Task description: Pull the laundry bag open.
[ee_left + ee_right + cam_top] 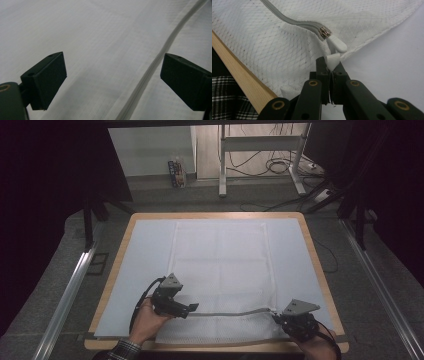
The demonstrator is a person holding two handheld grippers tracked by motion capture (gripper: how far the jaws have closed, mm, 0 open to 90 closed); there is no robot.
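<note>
At the near edge of the bench (116, 265), the person's left hand (145, 320) is seen holding the left tongs (192, 308), whose jaws are spread wide with nothing between them. In the left gripper view the two pads (47, 77) are held above white mesh, and the zipper line (150, 72) is seen running past, close to one pad without being touched.

The mesh laundry bag (220, 265) is laid flat on a pale blue mat (145, 250) that covers the wooden bench, its near end reaching almost to the bench's front edge. A grey zipper (225, 313) is stretched across the bag's near end, from beside the left tongs towards the right ones.

At the right, the right tongs (276, 316) are closed tightly on a white fabric tab (332, 62) at the bag's corner, just below the white zipper pull (337, 43) and its metal slider (324, 32). A checked sleeve (227, 100) is seen beyond the wooden edge in the right gripper view.
</note>
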